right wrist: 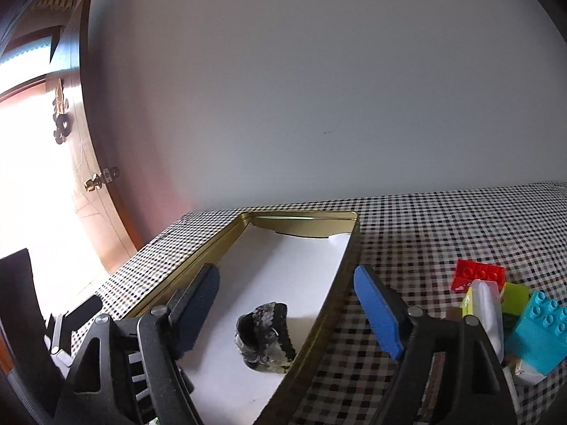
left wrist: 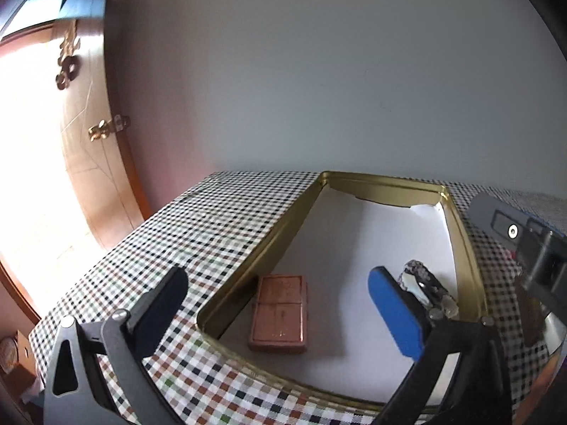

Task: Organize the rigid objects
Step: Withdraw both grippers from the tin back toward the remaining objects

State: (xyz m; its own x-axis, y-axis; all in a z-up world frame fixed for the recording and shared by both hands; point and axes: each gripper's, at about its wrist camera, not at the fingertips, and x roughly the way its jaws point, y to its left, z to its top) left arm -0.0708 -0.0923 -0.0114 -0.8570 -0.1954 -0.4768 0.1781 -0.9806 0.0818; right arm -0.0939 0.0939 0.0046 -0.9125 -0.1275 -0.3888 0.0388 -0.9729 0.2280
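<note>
Grippers [left wrist: 280, 311] open over checkered tablecloth [left wrist: 219, 219].

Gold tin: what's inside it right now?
Inside the gold tin, on a white liner: a copper lighter and a dark mottled rock. The left gripper's blue finger hides part of the floor.

The left tongs [left wrist: 280, 306] hang with jaws spread wide and nothing between them, one dark finger at the left and one blue-padded finger at the right, tilted downward. The right tongs [right wrist: 288, 306] are likewise spread wide and hold nothing, tilted downward. In the left wrist view their body shows at the right edge.
</note>
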